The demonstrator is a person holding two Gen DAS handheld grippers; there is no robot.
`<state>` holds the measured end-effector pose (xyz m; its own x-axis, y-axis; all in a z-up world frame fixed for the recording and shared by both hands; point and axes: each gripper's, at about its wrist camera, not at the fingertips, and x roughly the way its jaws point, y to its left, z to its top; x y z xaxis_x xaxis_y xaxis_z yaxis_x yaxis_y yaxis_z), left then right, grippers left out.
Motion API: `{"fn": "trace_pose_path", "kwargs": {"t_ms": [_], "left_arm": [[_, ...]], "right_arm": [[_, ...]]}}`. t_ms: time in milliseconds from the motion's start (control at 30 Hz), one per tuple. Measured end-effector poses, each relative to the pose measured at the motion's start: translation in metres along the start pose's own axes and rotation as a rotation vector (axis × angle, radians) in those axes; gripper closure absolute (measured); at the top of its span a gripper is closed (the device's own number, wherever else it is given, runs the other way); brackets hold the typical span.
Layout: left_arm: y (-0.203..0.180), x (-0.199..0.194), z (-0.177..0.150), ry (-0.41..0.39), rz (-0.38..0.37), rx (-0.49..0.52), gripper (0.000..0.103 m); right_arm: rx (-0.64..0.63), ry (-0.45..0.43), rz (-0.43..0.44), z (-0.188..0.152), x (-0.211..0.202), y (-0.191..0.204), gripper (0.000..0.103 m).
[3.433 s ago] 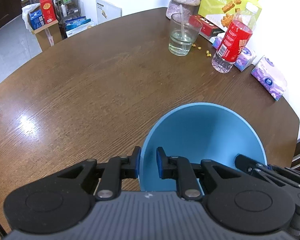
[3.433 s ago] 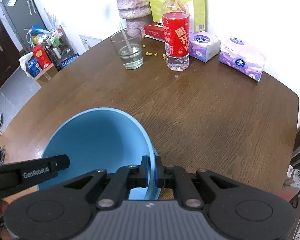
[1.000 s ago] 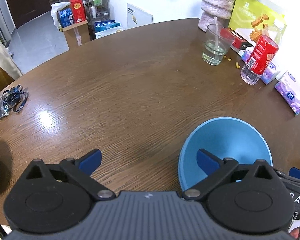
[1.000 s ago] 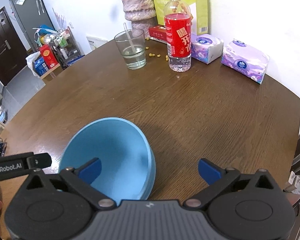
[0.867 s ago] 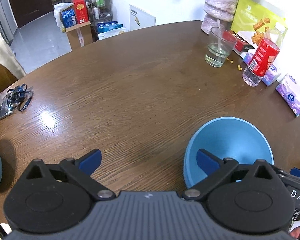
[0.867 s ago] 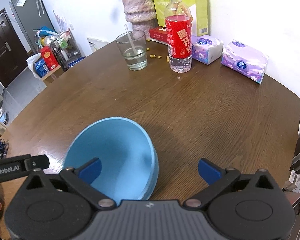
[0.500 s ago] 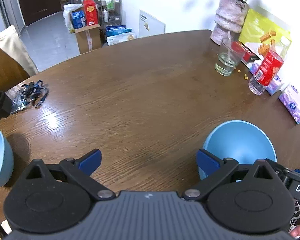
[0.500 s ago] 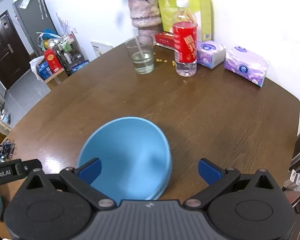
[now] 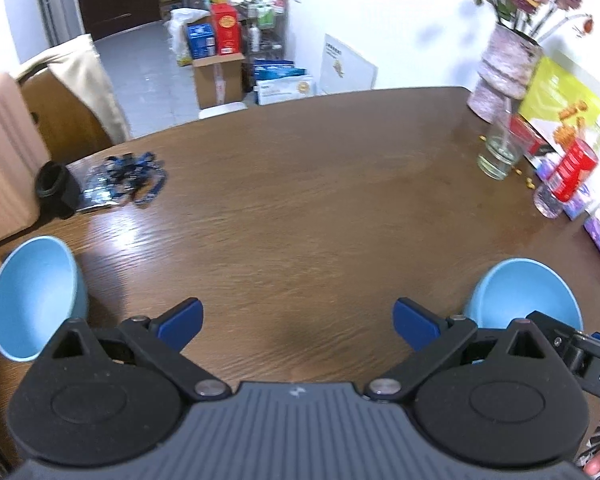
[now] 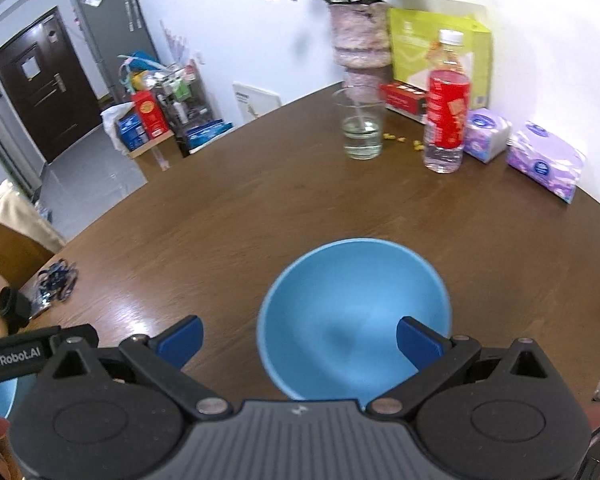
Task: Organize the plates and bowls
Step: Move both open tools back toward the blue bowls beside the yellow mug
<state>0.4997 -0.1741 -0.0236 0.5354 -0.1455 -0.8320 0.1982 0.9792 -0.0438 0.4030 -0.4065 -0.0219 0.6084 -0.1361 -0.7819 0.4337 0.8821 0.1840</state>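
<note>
1. Left gripper (image 9: 296, 318): jaws wide apart, holding nothing, over bare table (image 9: 300, 200); it was clamped on the bowl rim seconds ago and has since let go and pulled back.
2. Right gripper (image 10: 298, 340): likewise spread and empty; released the same rim.
3. Stacked blue bowl (image 10: 354, 316): sits lower centre of the right view, free of both grippers; lower right in the left view.
4. Second blue bowl (image 9: 34, 298): newly in view at lower left, well apart from the stack; likely next to fetch.
5. Glass (image 10: 362, 122), bottle (image 10: 446, 116) upper right; untouched.
</note>
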Motion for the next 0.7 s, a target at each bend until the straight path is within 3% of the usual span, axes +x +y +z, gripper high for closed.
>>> {"fn": "trace_pose_path", "kwargs": {"t_ms": [700], "left_arm": [[0.117,-0.024,-0.002,-0.036,0.103,-0.181,0.000]], "right_arm": [[-0.173,0.040,0.121,-0.009,0.008,0.121,0.000]]}}
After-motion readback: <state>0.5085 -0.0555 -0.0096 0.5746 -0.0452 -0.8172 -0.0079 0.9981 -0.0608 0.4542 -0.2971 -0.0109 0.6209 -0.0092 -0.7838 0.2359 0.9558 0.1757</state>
